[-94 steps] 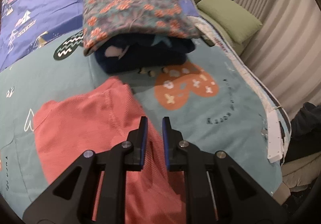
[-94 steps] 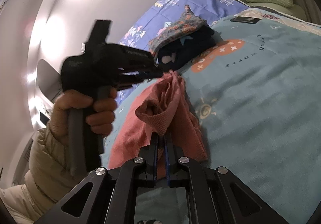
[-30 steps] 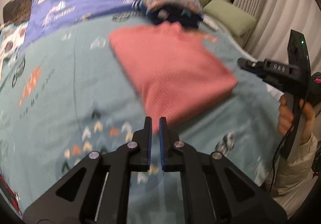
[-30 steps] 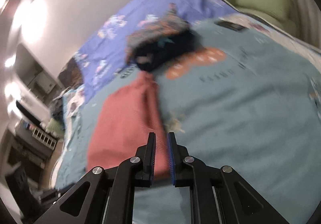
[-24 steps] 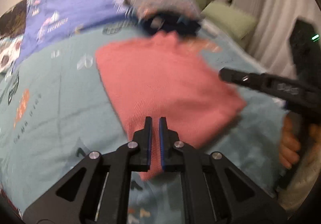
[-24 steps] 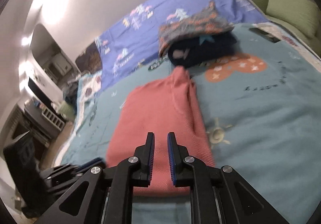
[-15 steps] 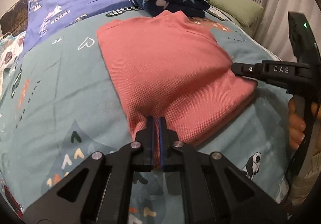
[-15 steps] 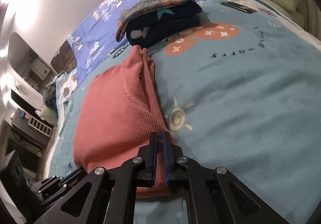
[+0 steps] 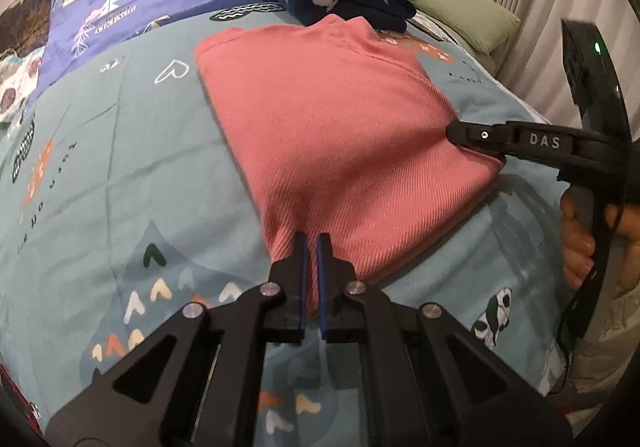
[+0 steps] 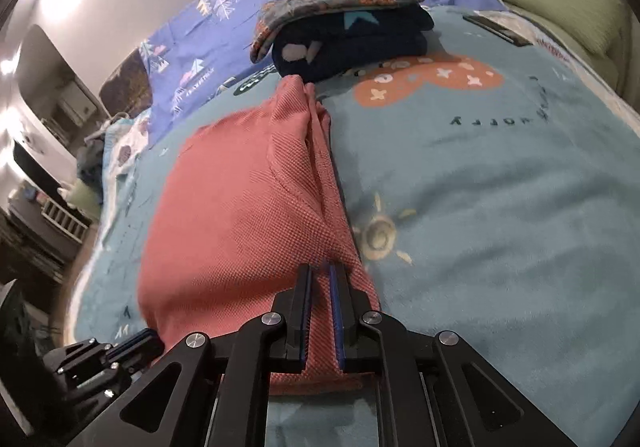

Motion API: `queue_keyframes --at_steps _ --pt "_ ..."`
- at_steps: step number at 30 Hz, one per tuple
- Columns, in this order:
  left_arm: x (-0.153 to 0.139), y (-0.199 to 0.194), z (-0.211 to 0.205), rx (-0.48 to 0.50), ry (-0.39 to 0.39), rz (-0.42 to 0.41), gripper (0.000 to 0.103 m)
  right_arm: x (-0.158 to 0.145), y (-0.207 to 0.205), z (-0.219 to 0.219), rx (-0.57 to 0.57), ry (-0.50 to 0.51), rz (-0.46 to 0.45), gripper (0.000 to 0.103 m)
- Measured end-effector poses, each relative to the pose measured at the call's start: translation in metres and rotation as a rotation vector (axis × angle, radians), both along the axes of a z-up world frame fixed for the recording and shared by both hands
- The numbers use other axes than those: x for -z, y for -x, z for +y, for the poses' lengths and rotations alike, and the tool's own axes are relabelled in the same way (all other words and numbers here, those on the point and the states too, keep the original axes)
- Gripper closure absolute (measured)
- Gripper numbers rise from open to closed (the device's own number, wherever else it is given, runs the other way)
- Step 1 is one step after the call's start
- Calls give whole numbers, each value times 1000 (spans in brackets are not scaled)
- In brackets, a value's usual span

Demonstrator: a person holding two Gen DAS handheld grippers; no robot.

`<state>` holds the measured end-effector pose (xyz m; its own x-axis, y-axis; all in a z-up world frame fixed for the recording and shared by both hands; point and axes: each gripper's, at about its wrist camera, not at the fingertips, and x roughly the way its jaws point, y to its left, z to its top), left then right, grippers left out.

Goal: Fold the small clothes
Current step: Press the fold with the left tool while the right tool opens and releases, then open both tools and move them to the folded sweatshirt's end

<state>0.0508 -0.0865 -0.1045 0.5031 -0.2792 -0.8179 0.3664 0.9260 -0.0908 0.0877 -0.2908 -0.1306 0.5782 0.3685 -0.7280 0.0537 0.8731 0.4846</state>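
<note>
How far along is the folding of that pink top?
Two folded garments, the floral piece on the navy piece, are already stacked. The pink top lies partly folded into a rectangle; the left gripper and right gripper each pinch a near corner. Probably left: one more fold, then stacking.

Bare teal blanket (image 10: pixel 500 207) lies open right of the sweater (image 10: pixel 240 215); the stacked clothes (image 10: pixel 344 27) block its far end.
</note>
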Motion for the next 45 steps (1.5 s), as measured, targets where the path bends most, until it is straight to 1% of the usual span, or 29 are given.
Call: queue_keyframes --at_steps 4,6,7,8,10,11,14,15,17,18,19,20,21,22,24,25,26,27,29,31,33,36,38,40,41,42,43,44,45 --pt "-14 1 6 2 28 -2 96 -12 6 -7 -10 5 -24 94" --pt "-20 2 7 -1 26 -24 95 -19 9 -8 -10 20 -44 90" --pt "-23 3 9 -2 29 -33 93 -22 11 -9 -7 23 -53 85" --pt "-26 3 12 -5 36 -38 91 -23 13 -11 -2 23 -59 82" --pt "-28 0 17 -18 51 -39 73 -24 15 -16 3 26 -67 82" --pt "-29 -3 20 -34 50 -43 72 -24 15 -17 4 29 -67 82" --pt "-37 -19 22 -59 42 -77 72 -31 7 -18 -1 36 -76 81" --pt "-40 -23 23 -65 49 -90 72 -35 3 -16 -14 36 -90 81" --pt "-47 -36 19 -58 88 -110 72 -43 -6 -11 -46 28 -118 83" --pt "-47 -44 15 -63 99 -101 74 -46 -12 -7 -66 8 -129 84" --pt "-45 -49 13 -66 103 -90 80 -47 -19 -4 -81 -18 -132 87" --pt "-41 -55 9 -64 108 -65 83 -46 -27 -1 -95 -46 -129 91" --pt "-33 -63 5 -61 105 -37 85 -43 -34 2 -106 -65 -121 92" --pt "-26 -66 3 -66 89 -24 85 -37 -42 4 -107 -64 -103 93" --pt "-5 -73 1 -85 14 -26 84 -21 -54 7 -71 22 -42 102" --pt "2 -72 3 -82 11 -42 84 -11 -58 6 -51 51 -18 102" --pt "1 -68 4 -76 13 -63 84 0 -60 1 -20 60 -1 101" --pt "-2 -63 3 -67 -7 -85 83 2 -60 -4 2 62 3 96" --pt "-9 -59 4 -57 -13 -91 83 1 -59 -13 3 32 10 96" --pt "-19 -63 9 -51 31 -81 83 -9 -60 -17 -10 29 -9 95" --pt "-30 -73 15 -50 83 -90 83 -22 -65 -15 -35 45 -48 95" --pt "-40 -98 14 -60 113 -111 83 -40 -84 -3 -99 66 -87 95" --pt "-40 -114 11 -68 126 -106 83 -46 -100 11 -160 41 -103 95" --pt "-35 -138 6 -56 147 -81 83 -43 -123 24 -221 9 -84 95" --pt "-31 -147 3 -65 127 -77 83 -37 -135 30 -232 17 -60 95" --pt "-25 -156 0 -75 91 -74 83 -31 -146 32 -226 39 -38 95" --pt "-12 -171 -3 -93 12 -67 83 -20 -160 34 -204 100 -3 97" --pt "-1 -179 -4 -115 -37 -62 83 -10 -170 35 -184 153 17 103" --pt "9 -187 -2 -130 -62 -59 83 2 -179 33 -176 168 32 103"
